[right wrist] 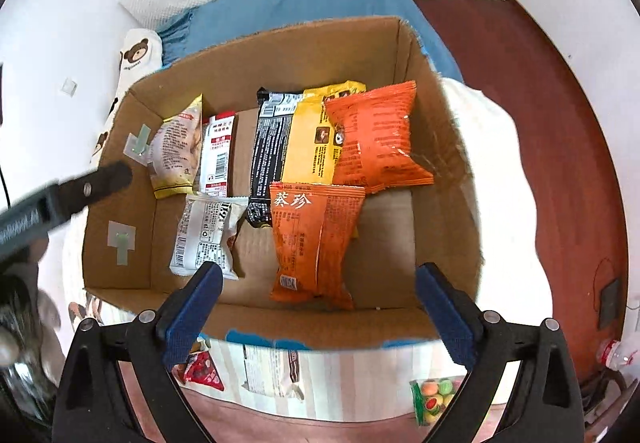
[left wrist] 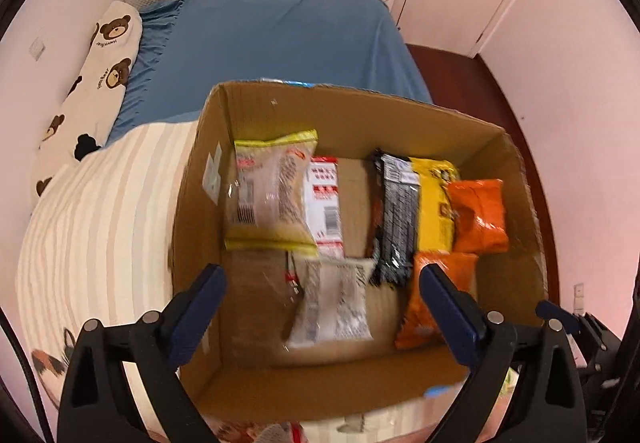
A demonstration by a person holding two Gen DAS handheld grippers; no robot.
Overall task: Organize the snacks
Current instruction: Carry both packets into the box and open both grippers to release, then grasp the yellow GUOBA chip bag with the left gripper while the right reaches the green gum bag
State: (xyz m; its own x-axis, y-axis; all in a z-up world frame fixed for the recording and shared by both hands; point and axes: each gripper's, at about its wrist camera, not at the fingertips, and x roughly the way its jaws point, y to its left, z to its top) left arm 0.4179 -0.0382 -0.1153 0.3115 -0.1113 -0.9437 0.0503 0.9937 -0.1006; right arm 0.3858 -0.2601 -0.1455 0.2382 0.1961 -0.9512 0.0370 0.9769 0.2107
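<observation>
An open cardboard box (left wrist: 288,111) (right wrist: 304,43) sits on the bed and holds several snack packets. Inside are two orange packets (right wrist: 312,239) (right wrist: 376,135), a yellow packet (right wrist: 308,131), a black packet (right wrist: 268,147), a white packet (right wrist: 204,231), a red-and-white packet (right wrist: 218,151) and a yellow-edged clear packet (left wrist: 272,191). My left gripper (left wrist: 324,307) is open and empty above the box's near side. My right gripper (right wrist: 320,307) is open and empty over the box's near rim. The left gripper's arm (right wrist: 80,191) crosses the right wrist view at the left.
Loose snacks lie on the striped blanket (right wrist: 352,383) in front of the box: a red packet (right wrist: 204,371), a white packet (right wrist: 272,371) and a bag of coloured candies (right wrist: 434,399). A bear-print pillow (left wrist: 100,71) lies left. Dark wood floor (right wrist: 540,91) is right.
</observation>
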